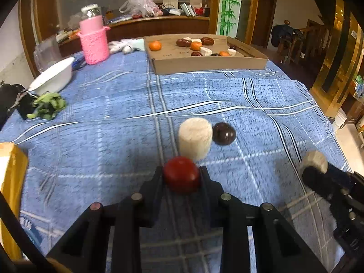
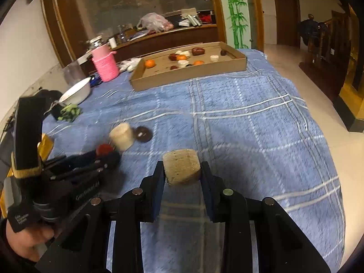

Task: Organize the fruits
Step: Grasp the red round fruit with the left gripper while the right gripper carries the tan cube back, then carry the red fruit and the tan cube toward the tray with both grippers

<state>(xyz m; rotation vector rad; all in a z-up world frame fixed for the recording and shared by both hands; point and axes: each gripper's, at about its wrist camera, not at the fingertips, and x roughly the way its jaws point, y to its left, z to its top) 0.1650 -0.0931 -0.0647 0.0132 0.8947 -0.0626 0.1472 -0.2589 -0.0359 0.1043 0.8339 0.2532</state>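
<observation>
My left gripper (image 1: 181, 173) is shut on a red round fruit (image 1: 181, 174), held above the blue checked cloth. Just beyond it a pale cylinder piece (image 1: 195, 138) stands on the cloth, touching a dark brown fruit (image 1: 224, 133). My right gripper (image 2: 182, 169) is shut on a beige cylinder piece (image 2: 182, 167); it also shows at the right of the left wrist view (image 1: 314, 162). The left gripper with the red fruit (image 2: 104, 149) shows at the left of the right wrist view. A cardboard tray (image 1: 204, 64) at the far side holds several oranges, dark fruits and pale pieces.
A pink knitted jar cover (image 1: 94, 41), a white bowl (image 1: 53, 76) and green scraps (image 1: 49, 105) sit at the far left. A yellow box (image 1: 11, 175) stands at the left edge. The table drops to the floor at the right (image 2: 329, 118).
</observation>
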